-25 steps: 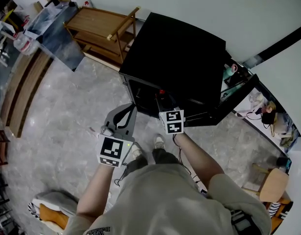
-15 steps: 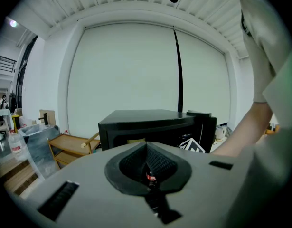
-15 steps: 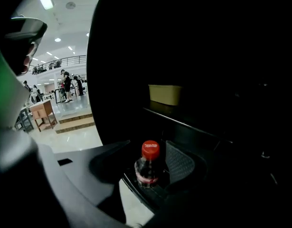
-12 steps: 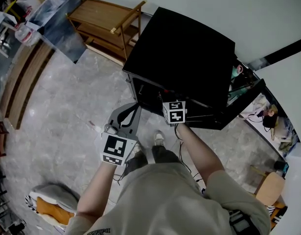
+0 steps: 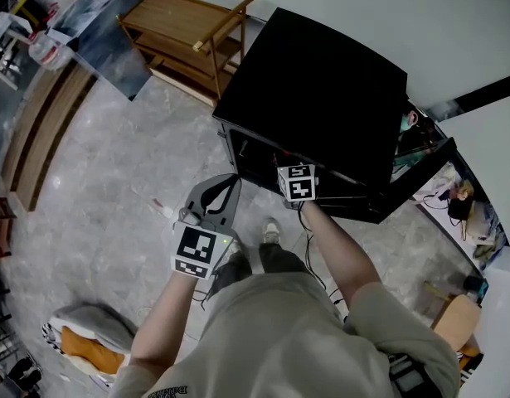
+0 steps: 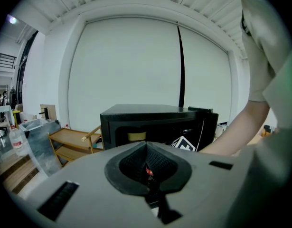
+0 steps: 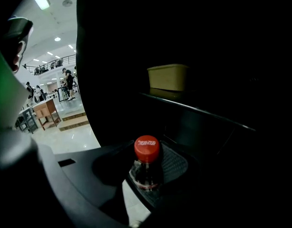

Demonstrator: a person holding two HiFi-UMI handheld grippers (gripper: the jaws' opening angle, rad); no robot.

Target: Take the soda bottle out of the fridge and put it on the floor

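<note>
In the fridge [image 5: 321,81], soda bottle [image 7: 146,164] stands upright

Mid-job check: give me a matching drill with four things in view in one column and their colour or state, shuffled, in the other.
Things:
1. soda bottle cap
2. container on the fridge shelf
3. fridge
4. left tool

Colour or state:
A. black
B. shut, outside the fridge
C. red
D. yellow

Pairs: 1-C, 2-D, 3-A, 4-B
</note>
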